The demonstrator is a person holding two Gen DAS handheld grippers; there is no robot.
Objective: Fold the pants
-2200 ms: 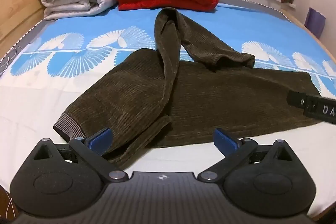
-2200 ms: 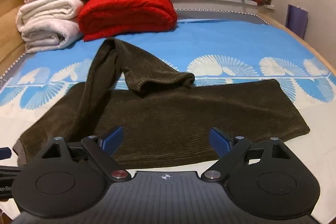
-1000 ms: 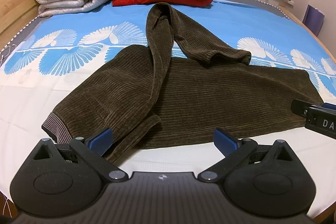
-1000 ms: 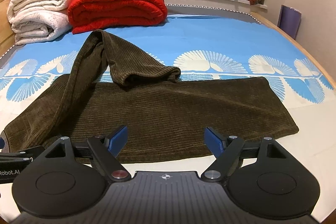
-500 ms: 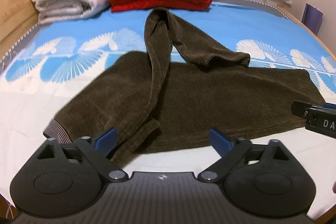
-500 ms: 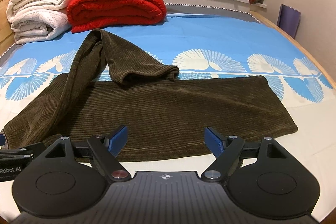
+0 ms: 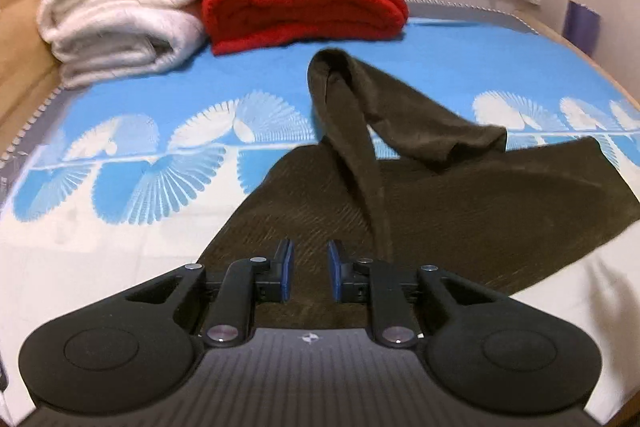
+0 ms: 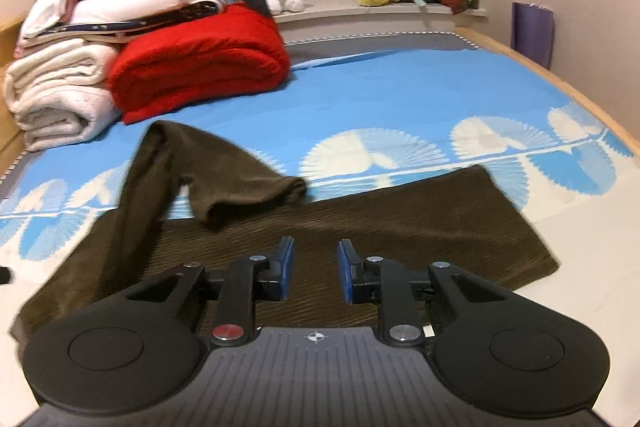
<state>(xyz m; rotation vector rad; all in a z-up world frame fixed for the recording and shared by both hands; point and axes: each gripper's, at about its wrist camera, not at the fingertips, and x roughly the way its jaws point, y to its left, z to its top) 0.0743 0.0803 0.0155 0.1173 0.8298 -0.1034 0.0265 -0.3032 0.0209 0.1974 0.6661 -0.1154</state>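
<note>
Brown ribbed corduroy pants (image 7: pixel 460 211) spread on the blue fan-print bedsheet (image 7: pixel 168 131), both grippers now over the fabric, left gripper (image 7: pixel 309 269) and right gripper (image 8: pixel 315 269) jaws just narrowed, small gaps remaining, whether cloth is pinched unclear, one leg looped back.

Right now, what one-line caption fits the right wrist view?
Right gripper, jaws just narrowed, fabric between them, over dark brown corduroy pants spread on a blue fan-print bed sheet.
</note>
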